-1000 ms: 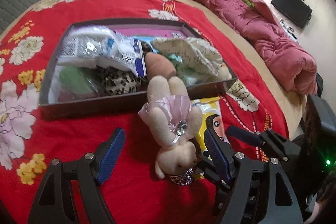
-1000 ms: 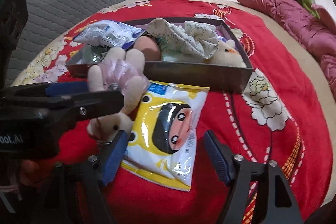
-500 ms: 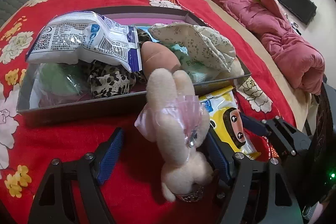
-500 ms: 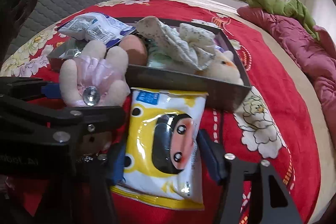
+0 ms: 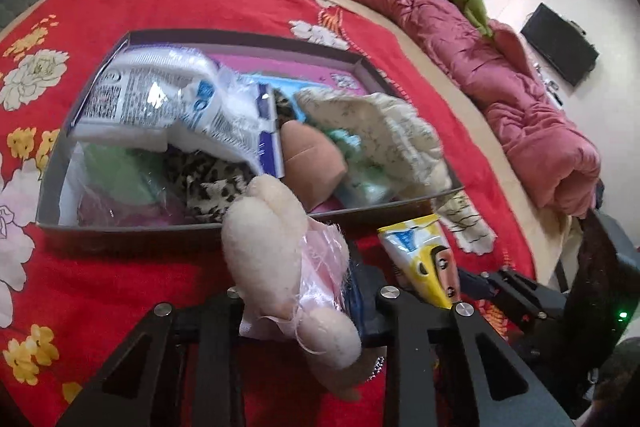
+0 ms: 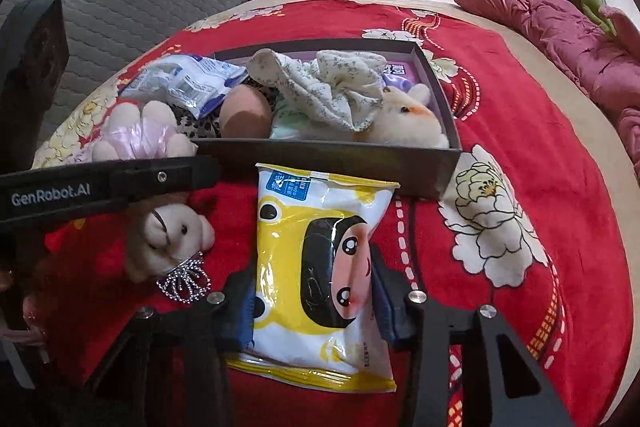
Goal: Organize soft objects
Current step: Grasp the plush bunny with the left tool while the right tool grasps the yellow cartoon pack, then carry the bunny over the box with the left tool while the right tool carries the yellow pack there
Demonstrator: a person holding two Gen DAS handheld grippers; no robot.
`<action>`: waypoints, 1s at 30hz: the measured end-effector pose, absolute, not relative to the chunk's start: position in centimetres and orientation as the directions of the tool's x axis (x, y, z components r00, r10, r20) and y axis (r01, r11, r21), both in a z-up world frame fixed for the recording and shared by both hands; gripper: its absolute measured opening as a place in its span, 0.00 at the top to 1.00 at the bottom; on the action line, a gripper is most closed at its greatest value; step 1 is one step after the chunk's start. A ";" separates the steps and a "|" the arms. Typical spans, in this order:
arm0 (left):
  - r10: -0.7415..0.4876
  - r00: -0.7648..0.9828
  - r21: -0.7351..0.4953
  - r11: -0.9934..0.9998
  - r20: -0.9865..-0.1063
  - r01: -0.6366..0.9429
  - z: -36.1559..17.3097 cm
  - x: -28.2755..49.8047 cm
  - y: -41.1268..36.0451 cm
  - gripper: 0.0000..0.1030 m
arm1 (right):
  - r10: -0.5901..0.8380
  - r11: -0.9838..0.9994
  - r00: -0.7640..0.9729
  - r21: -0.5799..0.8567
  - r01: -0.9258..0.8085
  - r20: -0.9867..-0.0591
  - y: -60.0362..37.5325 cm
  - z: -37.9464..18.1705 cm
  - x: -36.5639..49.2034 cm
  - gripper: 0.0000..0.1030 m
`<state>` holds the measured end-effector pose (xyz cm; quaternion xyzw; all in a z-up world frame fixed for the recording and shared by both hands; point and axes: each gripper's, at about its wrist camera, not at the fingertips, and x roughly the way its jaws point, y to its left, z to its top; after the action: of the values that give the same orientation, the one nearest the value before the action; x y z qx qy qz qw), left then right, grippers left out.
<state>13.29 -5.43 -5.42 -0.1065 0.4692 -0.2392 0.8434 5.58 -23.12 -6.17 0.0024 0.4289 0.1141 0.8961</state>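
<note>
On the left, the left claw (image 5: 304, 303) is closing its jaws on the plush rabbit (image 5: 280, 247); the pads are pressing into the toy's pink dress, and its cream legs are sticking up toward the box (image 5: 132, 227). In the right wrist view the rabbit's head (image 6: 172, 235) is hanging below the claw's arm, its beaded crown (image 6: 184, 281) just over the red bedspread (image 6: 520, 307).

The dark, shallow box is lying on the bed just beyond both claws. It is holding a white-and-blue packet (image 6: 184, 87), a leopard-print cloth (image 5: 208, 183), a brown egg-shaped plush (image 6: 244, 113), a floral cloth (image 6: 332, 87) and a cream plush animal (image 6: 404, 125) in its right corner.

To the right, the right claw (image 6: 312, 307) is closing around the yellow cartoon wipes pack (image 6: 320, 247), which is lying flat on the bedspread in front of the box; both blue pads are touching its sides.
</note>
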 end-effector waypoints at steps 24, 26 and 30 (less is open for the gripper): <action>-0.478 0.613 -0.359 0.878 -0.629 0.316 1.8 12.8 -0.7 0.72 | 0.247 0.966 0.749 0.100 -0.236 -0.615 -23.9 0.1 4.5 0.55; -0.472 0.628 -0.363 0.881 -0.618 0.305 2.1 13.3 -0.1 0.72 | 0.253 0.965 0.758 0.104 -0.239 -0.602 -24.0 0.5 4.9 0.55; -0.477 0.646 -0.382 0.876 -0.596 0.294 2.5 14.4 0.6 0.72 | 0.258 0.964 0.770 0.102 -0.246 -0.583 -24.0 0.9 5.8 0.55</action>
<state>14.37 0.60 2.51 -0.1261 0.3620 -0.2145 0.8984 5.78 -24.04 0.94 0.0098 0.3114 0.1341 0.9407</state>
